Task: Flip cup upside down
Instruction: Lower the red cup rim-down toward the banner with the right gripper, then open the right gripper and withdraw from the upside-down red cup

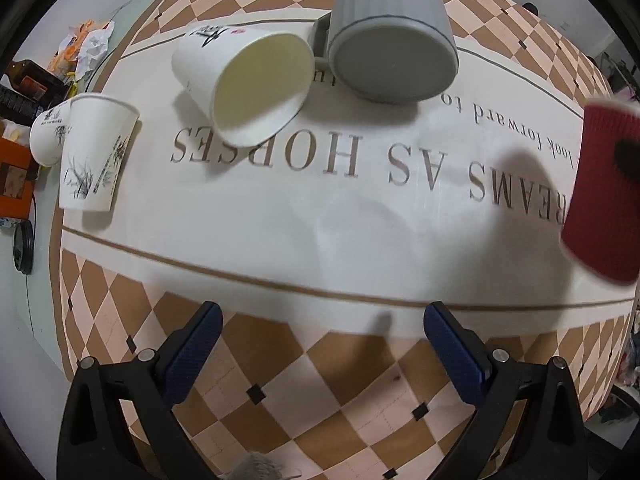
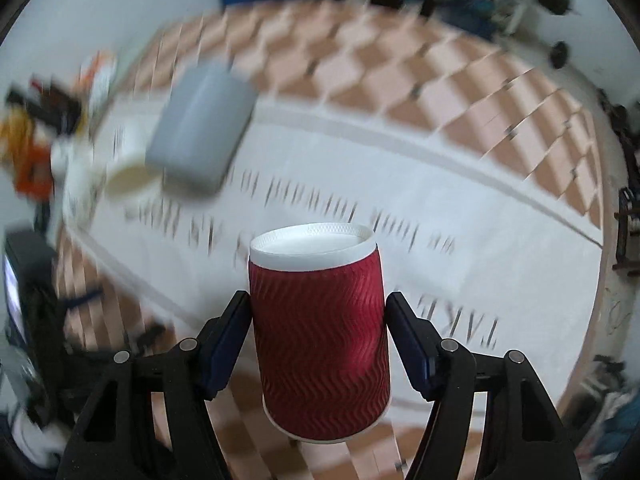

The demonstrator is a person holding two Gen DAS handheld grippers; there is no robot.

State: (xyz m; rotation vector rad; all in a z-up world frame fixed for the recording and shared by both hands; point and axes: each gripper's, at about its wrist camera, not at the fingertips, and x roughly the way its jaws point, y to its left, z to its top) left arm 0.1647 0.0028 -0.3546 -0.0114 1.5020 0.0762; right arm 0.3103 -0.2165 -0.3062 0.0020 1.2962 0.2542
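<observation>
A red ribbed paper cup (image 2: 320, 344) with a white base rim sits between the fingers of my right gripper (image 2: 318, 316), which is shut on it; its base points away from the camera and its mouth toward me. The cup is off the table and the background is motion-blurred. The same red cup (image 1: 600, 192) shows at the right edge of the left wrist view, blurred, above the mat. My left gripper (image 1: 322, 322) is open and empty over the near checkered part of the tablecloth.
A grey ribbed mug (image 1: 392, 32) lies tipped at the far middle. A white paper cup (image 1: 248, 84) lies on its side beside it. A printed white paper cup (image 1: 94, 156) stands upside down at left. Clutter (image 1: 24, 120) lies off the table's left edge.
</observation>
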